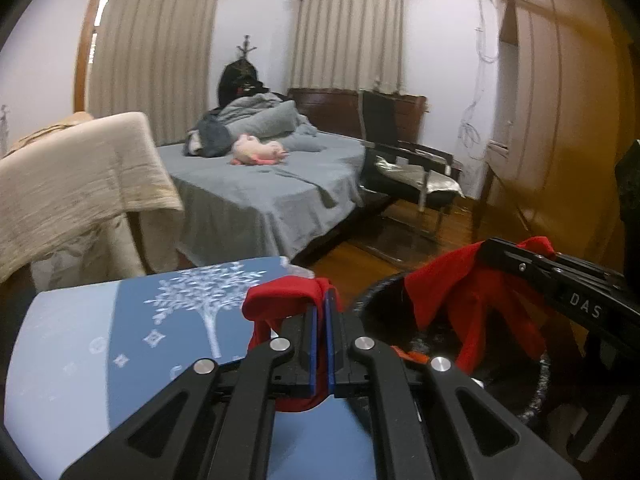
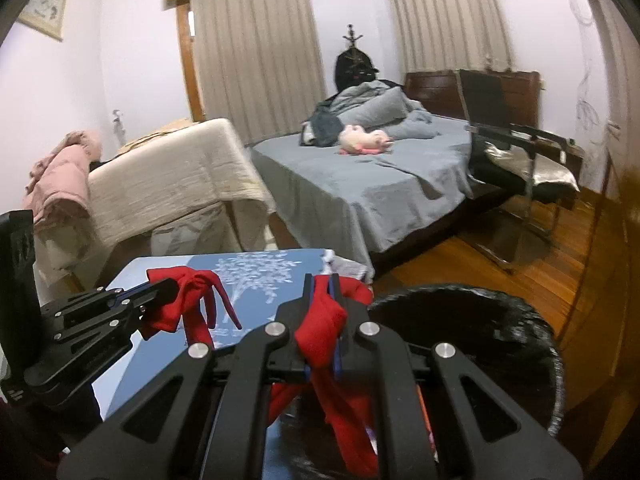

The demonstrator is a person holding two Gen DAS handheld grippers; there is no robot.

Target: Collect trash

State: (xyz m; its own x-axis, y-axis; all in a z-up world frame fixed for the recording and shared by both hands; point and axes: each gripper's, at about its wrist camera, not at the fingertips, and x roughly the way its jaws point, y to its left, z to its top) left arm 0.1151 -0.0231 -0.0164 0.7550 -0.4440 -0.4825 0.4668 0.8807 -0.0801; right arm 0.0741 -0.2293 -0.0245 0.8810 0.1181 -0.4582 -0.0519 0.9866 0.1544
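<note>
Red bag (image 1: 460, 300) stretched between both clamped tongs (image 1: 322, 312) (image 2: 322, 292) beside black bin (image 2: 500, 312).

Grey-sheeted bed (image 2: 360, 184) with a pink plush toy (image 2: 364, 140) on top, black chair (image 2: 512, 148) right beside it, beige curtains (image 2: 260, 52) shut, wooden floor (image 2: 460, 264) underneath.

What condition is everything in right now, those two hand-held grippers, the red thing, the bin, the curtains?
Left hand-held gripper: shut on the red bag.
Right hand-held gripper: shut on the red bag.
Red bag: crumpled, held up between both, hanging at the bin's rim.
Trash bin: open, lined in black.
Curtains: drawn shut.
Bed: unmade, bedding heaped at its head.
Chair: unoccupied, cushion on its seat.
</note>
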